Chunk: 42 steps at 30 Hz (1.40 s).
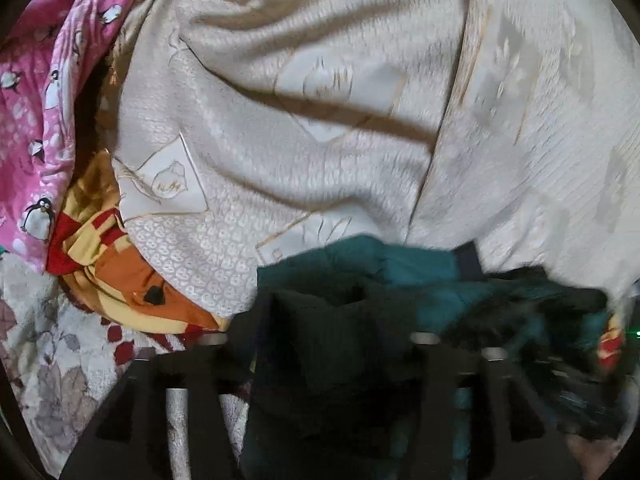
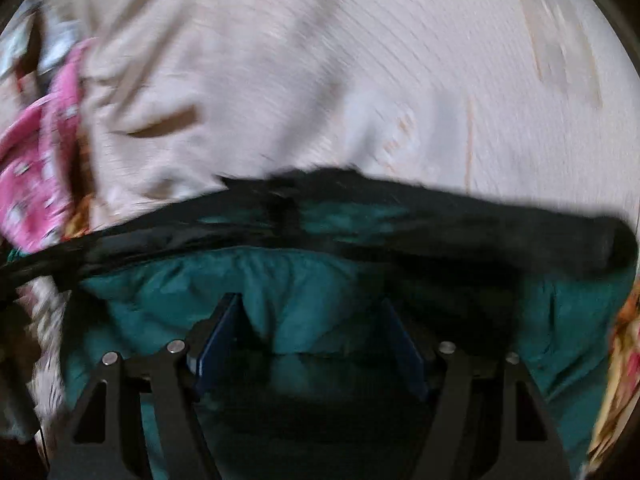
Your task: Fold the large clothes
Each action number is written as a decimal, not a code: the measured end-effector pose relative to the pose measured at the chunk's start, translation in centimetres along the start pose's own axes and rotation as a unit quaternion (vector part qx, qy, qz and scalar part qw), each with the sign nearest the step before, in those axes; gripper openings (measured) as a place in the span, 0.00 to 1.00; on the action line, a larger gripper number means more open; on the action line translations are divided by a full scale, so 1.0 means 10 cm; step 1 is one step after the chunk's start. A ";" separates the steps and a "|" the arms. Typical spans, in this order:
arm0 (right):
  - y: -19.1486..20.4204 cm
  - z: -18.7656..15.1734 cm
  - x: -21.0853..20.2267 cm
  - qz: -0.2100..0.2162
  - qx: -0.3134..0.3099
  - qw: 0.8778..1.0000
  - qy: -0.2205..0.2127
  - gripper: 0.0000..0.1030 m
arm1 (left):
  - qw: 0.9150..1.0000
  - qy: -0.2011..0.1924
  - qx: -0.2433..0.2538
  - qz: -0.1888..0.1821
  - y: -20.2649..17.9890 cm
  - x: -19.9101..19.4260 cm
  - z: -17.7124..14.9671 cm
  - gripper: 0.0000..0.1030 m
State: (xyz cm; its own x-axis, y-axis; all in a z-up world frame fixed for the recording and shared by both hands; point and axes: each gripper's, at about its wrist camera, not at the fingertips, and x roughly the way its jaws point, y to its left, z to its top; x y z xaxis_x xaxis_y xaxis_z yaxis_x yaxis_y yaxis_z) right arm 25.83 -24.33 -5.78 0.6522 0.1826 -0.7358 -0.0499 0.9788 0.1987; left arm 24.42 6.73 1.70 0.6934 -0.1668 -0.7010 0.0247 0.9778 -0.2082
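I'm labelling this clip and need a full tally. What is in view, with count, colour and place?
Dark teal padded garment with black trim: one, teal and black, nearest both cameras, bunched over the fingers.
Cream patterned bedspread: one, cream, fills the background.
Pink penguin-print cloth: one, pink, far left.
Orange, red and yellow checked cloth: one, left of the teal garment.
White leaf-print fabric: one, white and grey, lower left.
Left hand-held gripper: one, black, fingers buried in the garment, closure unclear.
Right hand-held gripper: one, black with blue pads, open against the garment.
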 end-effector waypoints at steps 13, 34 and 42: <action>-0.20 -0.04 -0.44 -0.008 0.009 1.000 -0.026 0.74 | 0.999 -0.012 0.037 0.010 -0.22 -0.11 -0.21 0.53; -0.46 0.16 0.07 -0.087 -0.036 0.995 -0.027 0.79 | 0.997 0.009 0.023 0.070 -0.14 0.65 -0.21 0.61; -0.61 -0.07 -0.59 -0.059 -0.057 0.996 -0.034 0.80 | 0.997 0.004 0.016 0.072 -0.12 0.68 -0.21 0.61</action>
State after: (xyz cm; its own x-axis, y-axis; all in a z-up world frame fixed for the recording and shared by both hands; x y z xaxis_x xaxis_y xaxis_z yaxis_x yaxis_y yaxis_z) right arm 21.81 -31.31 -3.12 0.7083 0.0621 -0.7032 -0.0531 0.9980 0.0347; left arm 27.59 4.18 -4.24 0.6852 -0.0247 -0.7279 -0.0515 0.9953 -0.0823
